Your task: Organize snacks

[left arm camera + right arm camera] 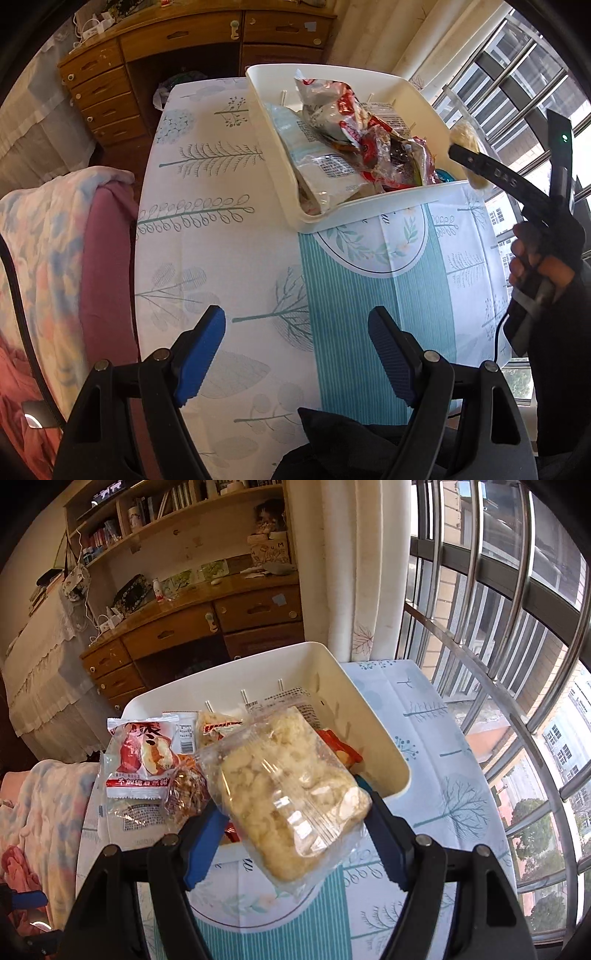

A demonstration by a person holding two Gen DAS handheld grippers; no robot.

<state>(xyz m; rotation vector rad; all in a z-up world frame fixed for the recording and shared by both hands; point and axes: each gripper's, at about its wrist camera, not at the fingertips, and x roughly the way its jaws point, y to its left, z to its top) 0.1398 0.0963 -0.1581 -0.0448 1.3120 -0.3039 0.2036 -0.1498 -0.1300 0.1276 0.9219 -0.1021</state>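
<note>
The right claw (pixel 295 834) grips a clear packet of pale, crumbly snacks (pixel 291 794) between its blue pads, holding it above the near rim of a cream plastic bin (pixel 369 716) on a bench covered with a leaf-print cloth (pixel 443 775). In the bin, left of the held packet, lie a red-and-white wrapped pastry (pixel 144 760), a small packet of brown nutty pieces (pixel 186 794) and other wrappers. Beyond stand a wooden desk with drawers (pixel 207 627) and bookshelves, with a barred window (pixel 498 627) to the right.

Home bedroom: wooden desk (pixel 207 627), bookshelves (pixel 166 513).
</note>
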